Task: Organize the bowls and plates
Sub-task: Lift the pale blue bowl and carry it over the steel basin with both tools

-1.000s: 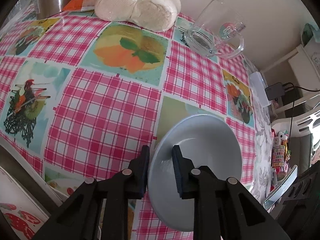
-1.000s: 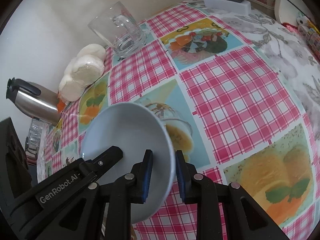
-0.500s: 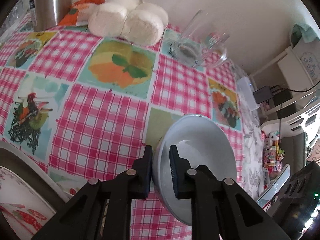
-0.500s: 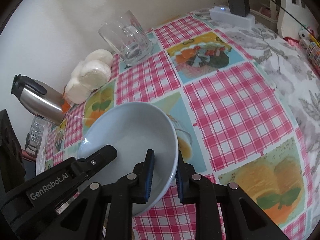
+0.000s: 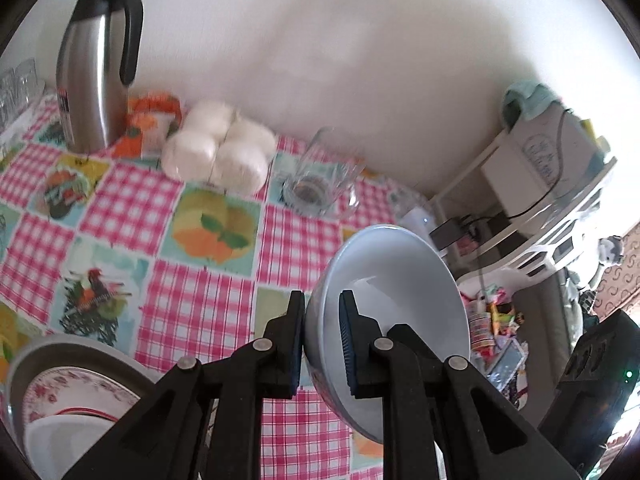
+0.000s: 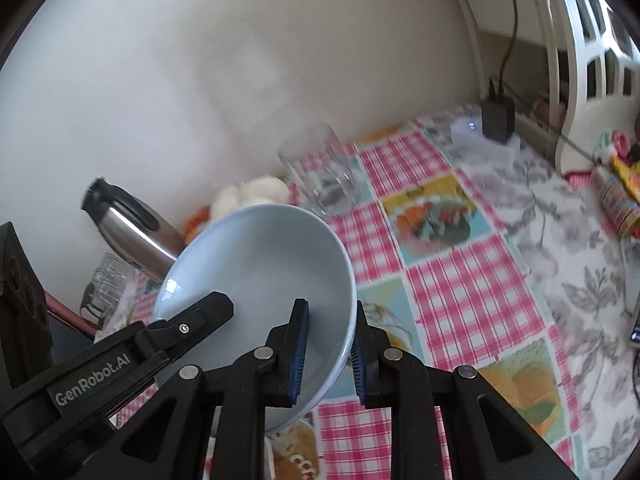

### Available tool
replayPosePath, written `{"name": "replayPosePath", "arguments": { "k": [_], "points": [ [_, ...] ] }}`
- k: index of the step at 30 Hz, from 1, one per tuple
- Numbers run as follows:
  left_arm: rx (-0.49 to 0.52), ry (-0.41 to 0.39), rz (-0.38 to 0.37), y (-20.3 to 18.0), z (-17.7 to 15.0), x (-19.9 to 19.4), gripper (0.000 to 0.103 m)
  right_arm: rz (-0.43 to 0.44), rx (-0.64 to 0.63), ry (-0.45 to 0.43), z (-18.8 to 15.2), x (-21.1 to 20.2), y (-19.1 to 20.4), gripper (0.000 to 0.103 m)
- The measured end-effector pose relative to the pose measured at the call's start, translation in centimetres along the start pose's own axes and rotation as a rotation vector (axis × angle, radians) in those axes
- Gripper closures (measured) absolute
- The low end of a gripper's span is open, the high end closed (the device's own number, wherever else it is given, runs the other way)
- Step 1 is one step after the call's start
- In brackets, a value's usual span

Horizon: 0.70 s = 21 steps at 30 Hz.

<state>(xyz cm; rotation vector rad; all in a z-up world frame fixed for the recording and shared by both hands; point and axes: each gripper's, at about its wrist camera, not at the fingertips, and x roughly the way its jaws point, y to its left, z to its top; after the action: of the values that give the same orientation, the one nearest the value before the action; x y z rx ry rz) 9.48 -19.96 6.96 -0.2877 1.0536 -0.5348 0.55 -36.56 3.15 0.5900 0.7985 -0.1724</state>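
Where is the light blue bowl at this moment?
The light blue bowl is held above the checked tablecloth, clamped on opposite rims by the left gripper and the right gripper, in front of the glass mug.

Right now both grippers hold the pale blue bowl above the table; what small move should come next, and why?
Probably carry the bowl sideways toward the stacked plates at the lower left of the left wrist view. The left gripper and the right gripper each clamp its rim, it hangs clear of the tablecloth, and that stack looks like the gathering place.
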Motion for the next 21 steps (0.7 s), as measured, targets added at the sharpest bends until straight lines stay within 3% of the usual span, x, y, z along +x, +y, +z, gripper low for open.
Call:
{"name": "replayPosePath", "arguments": {
  "k": [8, 21],
  "points": [
    [0.008, -0.053, -0.041, 0.3, 1.0, -4.2, 0.085, 0.018, -0.035, -0.053, 0.4, -2.9, 3.3, 0.082],
    [-0.025, -0.103, -0.044, 3.7, 1.5, -9.4, 0.085, 0.066, -0.08, -0.074, -0.7, -4.9, 8.7, 0.082]
  ]
}}
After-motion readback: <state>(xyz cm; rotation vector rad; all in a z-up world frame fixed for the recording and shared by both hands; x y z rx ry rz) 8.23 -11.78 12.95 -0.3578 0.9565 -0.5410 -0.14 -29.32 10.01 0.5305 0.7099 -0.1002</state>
